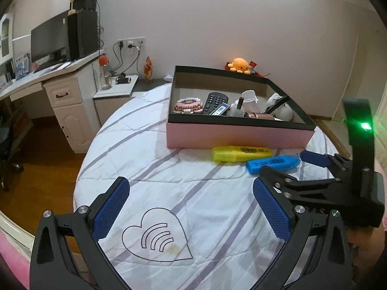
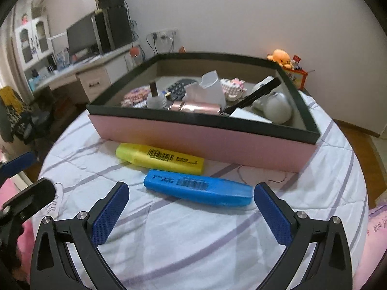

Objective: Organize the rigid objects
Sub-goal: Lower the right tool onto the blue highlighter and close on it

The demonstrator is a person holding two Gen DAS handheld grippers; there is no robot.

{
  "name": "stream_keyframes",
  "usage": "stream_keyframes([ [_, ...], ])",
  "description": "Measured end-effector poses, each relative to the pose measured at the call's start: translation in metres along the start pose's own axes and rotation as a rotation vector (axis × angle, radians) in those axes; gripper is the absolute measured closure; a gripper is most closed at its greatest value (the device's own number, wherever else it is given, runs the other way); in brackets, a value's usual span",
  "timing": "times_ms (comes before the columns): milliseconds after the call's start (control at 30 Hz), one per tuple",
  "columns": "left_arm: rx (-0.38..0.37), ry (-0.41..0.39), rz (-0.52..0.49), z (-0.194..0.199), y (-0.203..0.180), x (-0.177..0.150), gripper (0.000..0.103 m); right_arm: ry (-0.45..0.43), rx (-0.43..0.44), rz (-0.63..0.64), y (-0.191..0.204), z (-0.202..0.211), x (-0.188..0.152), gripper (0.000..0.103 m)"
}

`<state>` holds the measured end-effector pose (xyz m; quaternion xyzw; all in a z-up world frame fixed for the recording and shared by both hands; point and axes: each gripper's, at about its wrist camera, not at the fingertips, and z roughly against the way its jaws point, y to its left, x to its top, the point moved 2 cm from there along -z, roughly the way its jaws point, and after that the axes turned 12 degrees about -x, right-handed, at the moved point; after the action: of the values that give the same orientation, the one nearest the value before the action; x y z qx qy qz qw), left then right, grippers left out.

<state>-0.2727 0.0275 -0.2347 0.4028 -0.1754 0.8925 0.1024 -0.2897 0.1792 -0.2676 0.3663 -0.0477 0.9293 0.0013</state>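
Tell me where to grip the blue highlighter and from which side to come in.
Grip the blue highlighter mid-body, across its narrow width, from above. It lies flat on the bedsheet, long axis crosswise to the open right gripper, so the wrist probably needs turning. The yellow highlighter lies close behind; keep the far finger in that gap.

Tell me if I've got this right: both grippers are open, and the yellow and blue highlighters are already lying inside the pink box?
Not quite. Both the left gripper and right gripper are open, but the yellow highlighter and blue highlighter lie outside the pink box, on the bedsheet just in front of its near wall. The right wrist view shows this most clearly.
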Motion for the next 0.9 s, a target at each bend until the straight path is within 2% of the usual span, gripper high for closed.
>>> stream_keyframes([
  [67,0.000,0.005,0.006,-0.001,0.005,-0.002,0.000,0.012,-0.007,0.000,0.005,-0.005,0.003,0.000],
  [167,0.004,0.021,0.008,-0.006,0.009,-0.004,0.000,0.037,-0.092,0.016,0.007,-0.019,0.006,0.000],
  [400,0.000,0.059,-0.001,-0.018,0.009,-0.005,0.000,0.079,-0.136,0.025,0.005,-0.036,0.008,0.000],
  [467,-0.003,0.068,-0.010,-0.020,0.006,-0.006,0.000,0.097,-0.116,-0.003,-0.002,-0.039,0.007,0.000],
  [567,0.001,0.088,-0.022,-0.025,0.002,-0.007,0.000,0.090,-0.042,-0.042,-0.012,-0.038,0.006,0.000],
  [633,0.000,0.098,-0.031,-0.027,-0.001,-0.007,0.000,0.086,-0.017,-0.038,-0.016,-0.036,0.005,0.012],
  [700,0.001,0.109,-0.035,-0.031,-0.006,-0.006,0.000,0.085,-0.032,-0.025,-0.022,-0.035,0.004,0.031],
  [767,-0.007,0.111,-0.038,-0.034,-0.011,-0.005,0.000,0.081,-0.023,-0.020,-0.030,-0.032,0.001,0.042],
  [800,-0.012,0.115,-0.040,-0.036,-0.016,-0.004,0.000,0.081,-0.018,-0.021,-0.035,-0.030,0.000,0.046],
  [900,-0.024,0.132,-0.047,-0.046,-0.026,-0.002,0.000,0.075,-0.031,-0.010,-0.049,-0.022,-0.007,0.046],
])
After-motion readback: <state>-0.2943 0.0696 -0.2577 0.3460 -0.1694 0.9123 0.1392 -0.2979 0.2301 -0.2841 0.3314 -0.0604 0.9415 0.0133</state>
